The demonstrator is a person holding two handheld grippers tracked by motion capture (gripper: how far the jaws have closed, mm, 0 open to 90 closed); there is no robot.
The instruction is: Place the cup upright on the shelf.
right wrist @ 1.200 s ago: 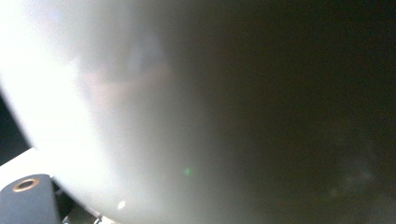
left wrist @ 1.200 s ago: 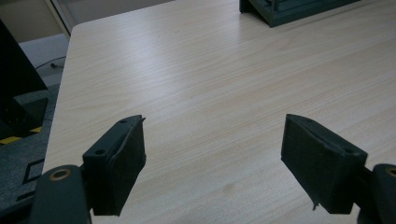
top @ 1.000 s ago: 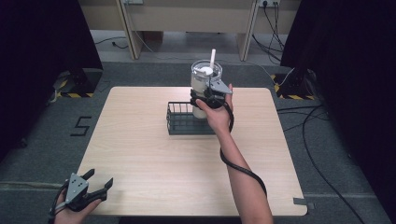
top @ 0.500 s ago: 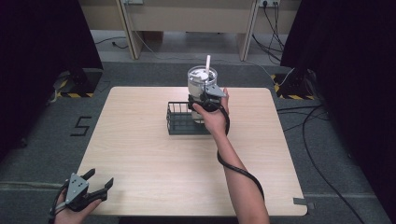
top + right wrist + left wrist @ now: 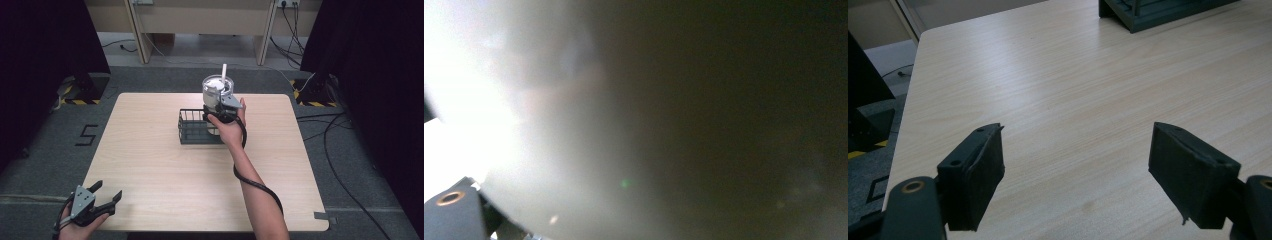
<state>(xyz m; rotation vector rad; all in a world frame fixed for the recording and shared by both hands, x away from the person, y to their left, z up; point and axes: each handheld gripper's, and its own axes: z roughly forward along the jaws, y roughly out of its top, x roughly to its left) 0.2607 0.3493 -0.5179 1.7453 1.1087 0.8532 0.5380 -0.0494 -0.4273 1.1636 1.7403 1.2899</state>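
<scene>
One cup (image 5: 217, 91), one basket (image 5: 193, 126)

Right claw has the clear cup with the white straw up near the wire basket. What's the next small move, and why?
Probably ease the right claw down and slightly left. It grips the clear plastic cup with the white straw above the far right end of the dark wire basket, so the cup looks not yet seated. The left claw sits open at the table's near edge.

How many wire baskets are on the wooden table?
1. The dark rectangular wire basket stands on the light wooden table, near its far edge, just left of the right gripper, which holds a clear round cup. Its far right corner is hidden behind that hand.
</scene>
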